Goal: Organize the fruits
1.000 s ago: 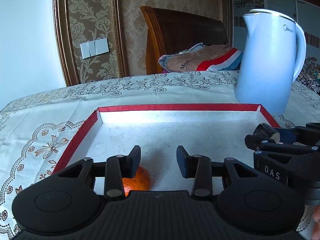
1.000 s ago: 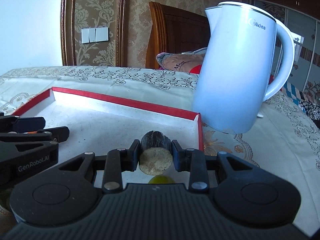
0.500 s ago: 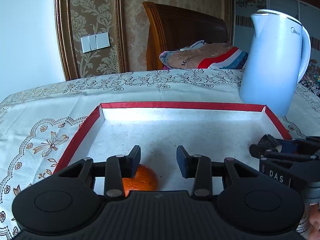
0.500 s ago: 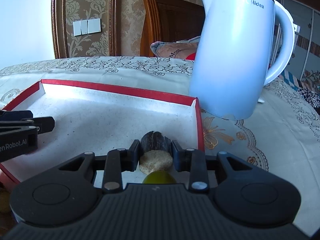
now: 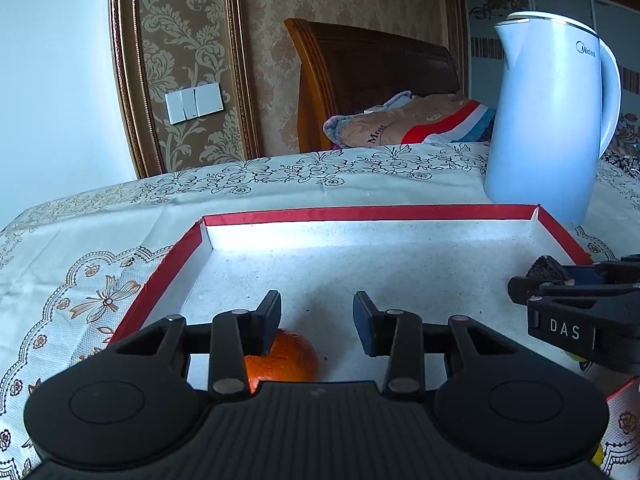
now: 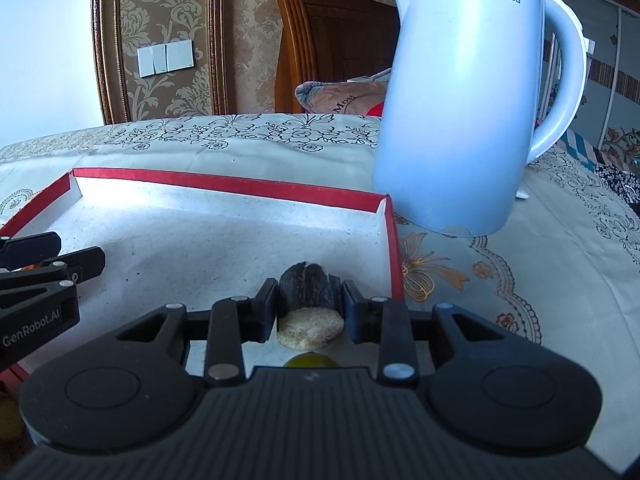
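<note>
A red-rimmed white tray (image 5: pixel 360 214) (image 6: pixel 224 184) lies on the patterned tablecloth. An orange (image 5: pixel 284 356) sits on its floor, just below and behind the left finger of my left gripper (image 5: pixel 316 316), which is open with nothing between its fingers. My right gripper (image 6: pixel 310 304) is shut on a dark-skinned fruit piece (image 6: pixel 308 292) with a pale cut face, low over the tray near its right wall. A small green fruit (image 6: pixel 310 360) peeks out beneath it. In the left wrist view, the right gripper (image 5: pixel 560 276) and its dark piece (image 5: pixel 546 268) show at the right.
A tall pale-blue kettle (image 5: pixel 548 120) (image 6: pixel 460 100) stands on the cloth just past the tray's far right corner. A wooden chair with a folded blanket (image 5: pixel 408 124) is behind the table. The left gripper (image 6: pixel 52 256) shows at the left of the right wrist view.
My right gripper has shifted a little toward the tray's right side and rolled slightly, still gripping the dark piece. The left gripper has stayed open over the orange.
</note>
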`<action>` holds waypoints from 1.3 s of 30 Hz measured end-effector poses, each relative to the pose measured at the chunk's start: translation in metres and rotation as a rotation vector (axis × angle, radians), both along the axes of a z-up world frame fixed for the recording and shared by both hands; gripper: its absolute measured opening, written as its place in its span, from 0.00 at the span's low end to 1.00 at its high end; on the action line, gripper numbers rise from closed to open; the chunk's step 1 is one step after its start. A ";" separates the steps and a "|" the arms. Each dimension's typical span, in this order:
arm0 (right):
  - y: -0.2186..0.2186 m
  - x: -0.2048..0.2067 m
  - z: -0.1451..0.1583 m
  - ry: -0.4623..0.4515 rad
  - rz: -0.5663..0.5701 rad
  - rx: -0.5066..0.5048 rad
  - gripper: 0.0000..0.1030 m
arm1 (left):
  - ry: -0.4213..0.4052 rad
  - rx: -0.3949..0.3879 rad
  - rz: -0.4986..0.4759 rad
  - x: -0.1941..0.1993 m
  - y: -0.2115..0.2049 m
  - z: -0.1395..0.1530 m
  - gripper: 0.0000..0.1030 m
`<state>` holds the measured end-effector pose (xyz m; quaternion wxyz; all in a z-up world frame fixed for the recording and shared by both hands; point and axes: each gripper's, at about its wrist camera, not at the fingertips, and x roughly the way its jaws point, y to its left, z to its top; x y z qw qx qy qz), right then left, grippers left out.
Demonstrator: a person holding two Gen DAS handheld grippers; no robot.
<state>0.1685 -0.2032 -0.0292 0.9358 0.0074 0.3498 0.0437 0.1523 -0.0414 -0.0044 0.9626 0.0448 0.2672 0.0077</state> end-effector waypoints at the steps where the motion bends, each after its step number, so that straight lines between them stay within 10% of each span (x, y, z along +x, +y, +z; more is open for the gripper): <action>1: 0.000 0.000 0.000 -0.001 0.000 0.000 0.29 | -0.001 0.002 -0.001 0.000 0.000 0.000 0.38; 16: 0.002 -0.004 0.000 -0.018 0.013 -0.021 0.34 | -0.006 0.022 -0.010 -0.002 -0.001 -0.002 0.42; 26: 0.016 -0.017 0.002 -0.049 0.058 -0.071 0.85 | -0.021 0.032 -0.005 -0.006 0.000 -0.001 0.42; 39: 0.002 -0.036 0.011 -0.080 0.066 0.031 0.91 | -0.095 -0.004 -0.021 -0.039 0.004 0.009 0.42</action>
